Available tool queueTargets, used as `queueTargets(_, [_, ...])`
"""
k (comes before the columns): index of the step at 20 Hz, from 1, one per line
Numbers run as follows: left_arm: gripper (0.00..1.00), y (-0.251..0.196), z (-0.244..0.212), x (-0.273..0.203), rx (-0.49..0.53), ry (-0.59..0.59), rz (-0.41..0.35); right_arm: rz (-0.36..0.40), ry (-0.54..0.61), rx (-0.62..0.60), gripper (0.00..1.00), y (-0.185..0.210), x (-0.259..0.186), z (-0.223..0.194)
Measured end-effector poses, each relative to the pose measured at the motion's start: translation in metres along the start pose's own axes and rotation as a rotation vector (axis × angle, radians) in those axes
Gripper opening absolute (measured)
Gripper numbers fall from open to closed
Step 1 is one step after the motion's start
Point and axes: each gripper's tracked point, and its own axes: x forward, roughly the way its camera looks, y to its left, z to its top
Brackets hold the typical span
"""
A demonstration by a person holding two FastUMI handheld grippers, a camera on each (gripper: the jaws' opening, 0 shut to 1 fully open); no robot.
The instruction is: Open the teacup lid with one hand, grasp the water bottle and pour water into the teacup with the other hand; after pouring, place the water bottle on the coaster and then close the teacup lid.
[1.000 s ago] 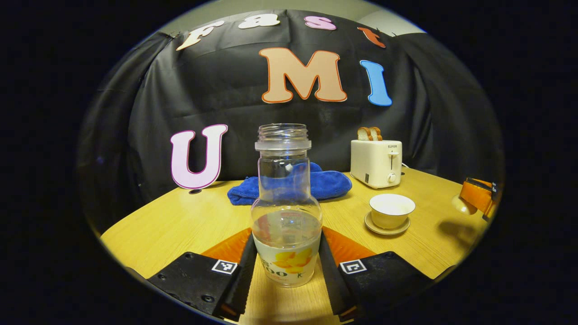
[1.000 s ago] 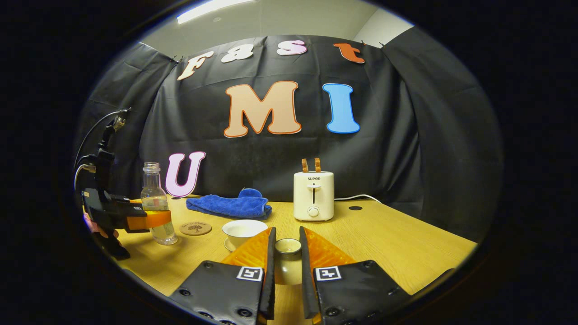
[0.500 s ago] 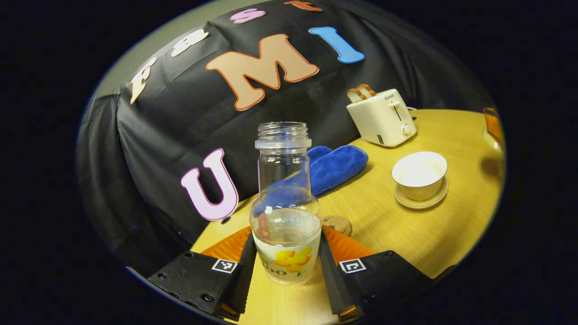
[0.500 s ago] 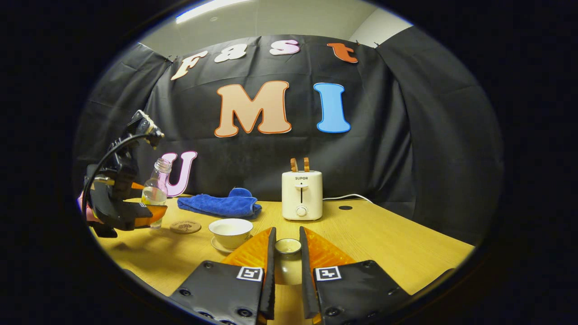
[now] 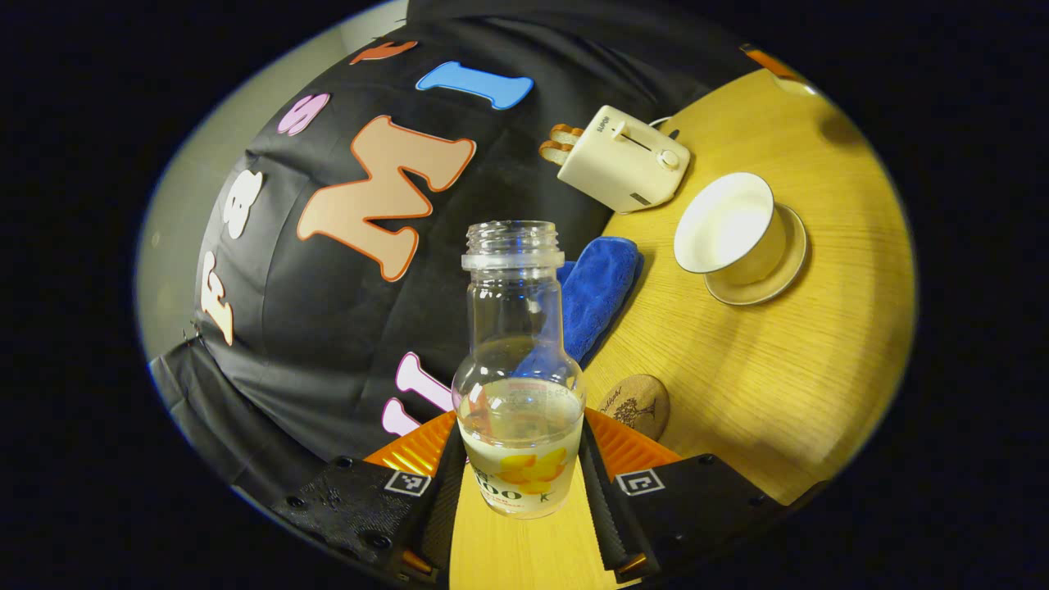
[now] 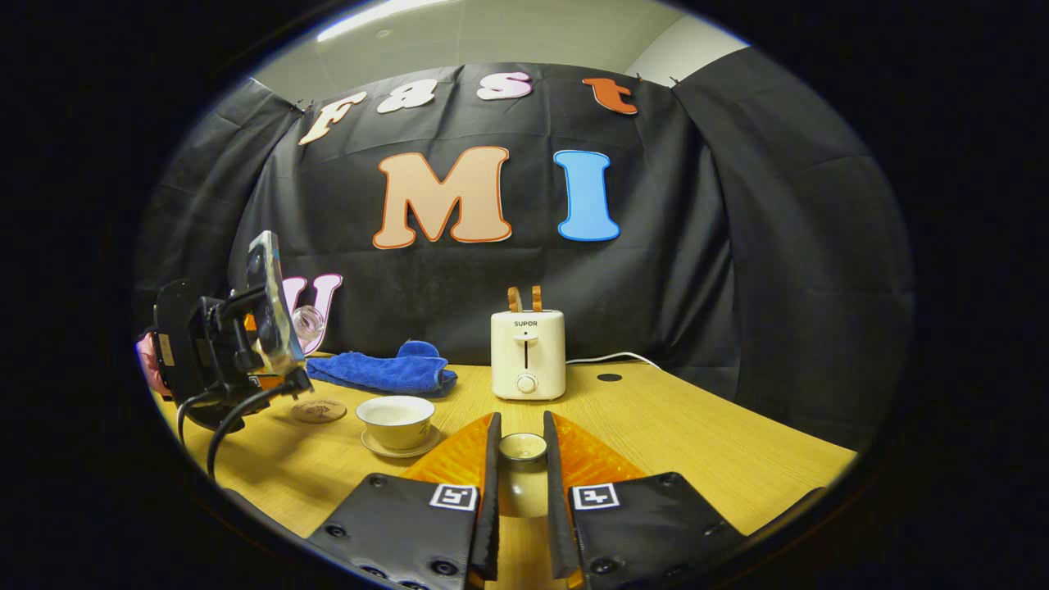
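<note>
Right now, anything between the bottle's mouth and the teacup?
Nothing visible. The left gripper holds the water bottle tilted toward the open teacup. The lid is off, held in the right gripper. The blue towel and coaster lie off to the side.

In the right gripper view, the left gripper (image 6: 274,360) and its camera housing cover nearly all of the water bottle (image 6: 307,321); just its open mouth pokes out, so the water level cannot be told there. A hand (image 6: 149,365) behind that housing is mostly hidden, a sliver at the picture's edge. The teacup lid (image 6: 523,449) sits between the right gripper's fingers (image 6: 490,492), its lower part covered by them. In the left gripper view, the coaster (image 5: 635,403) is partly hidden behind a finger (image 5: 627,451), and its printed design is too small to make out.
</note>
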Motion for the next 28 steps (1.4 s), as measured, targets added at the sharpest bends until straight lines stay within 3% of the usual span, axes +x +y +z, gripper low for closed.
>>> queueTargets(12, [0.66,-0.007,0.015,0.015,0.352,-0.015,0.0,-0.004,0.001,0.001,0.28,-0.007,-0.002,-0.001])
queueTargets(28, [0.66,-0.007,0.037,0.033,0.668,-0.004,-0.022,-0.019,0.0,0.0,0.28,-0.015,0.0,-0.002])
